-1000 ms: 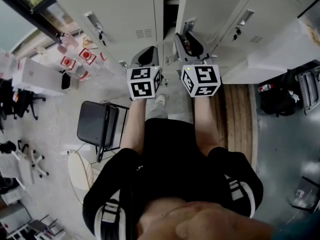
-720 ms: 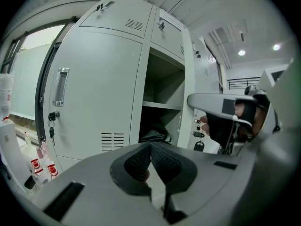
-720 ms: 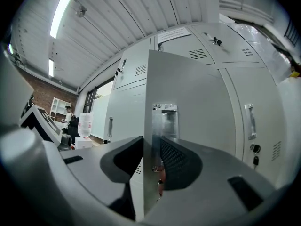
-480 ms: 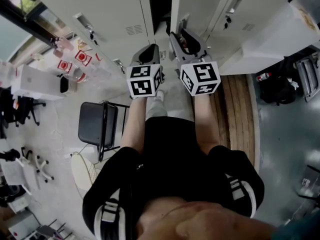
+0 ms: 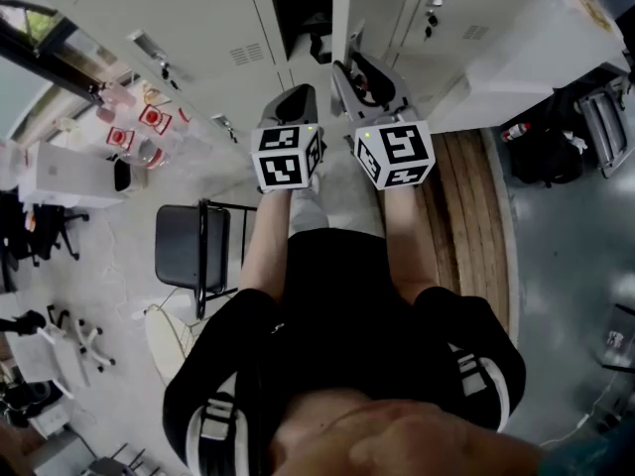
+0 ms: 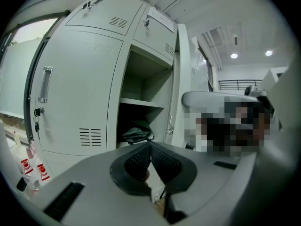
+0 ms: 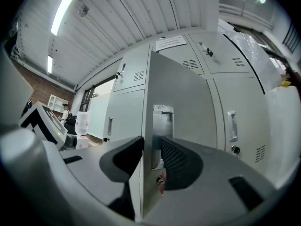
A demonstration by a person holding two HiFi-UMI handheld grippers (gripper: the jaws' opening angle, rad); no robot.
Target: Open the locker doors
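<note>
Facing a bank of pale grey lockers (image 5: 198, 18) on a light floor, with a black folding chair (image 5: 184, 251) off to the left and a slatted wooden platform (image 5: 466, 206) along the right. Middle locker door (image 7: 188, 107) swung out toward the person, edge-on from the head view, just right of the dark open compartment (image 5: 298, 8). Inside that compartment, a shelf (image 6: 141, 101) and under it a dark bag (image 6: 135, 132). Held about level at the free edge of that door, the right gripper (image 7: 151, 147), its fingers (image 7: 176, 161) astride the edge, one on each side; just been spreading wider, now loose around the sheet metal rather than pinching it. Recessed handle plate (image 7: 163, 119) just above the fingertips. Close beside it, the left gripper (image 6: 150, 145), tipped slightly down toward the open compartment, fingers (image 6: 134, 161) shut tip to tip with nothing between. Left of the compartment, a neighbouring door (image 6: 80, 93) closed, with an upright handle (image 6: 44, 84) and keys (image 6: 36, 119) hanging just below. Marker cubes (image 5: 288, 157) side by side above a black shirt (image 5: 337, 305) in the head view.
</note>
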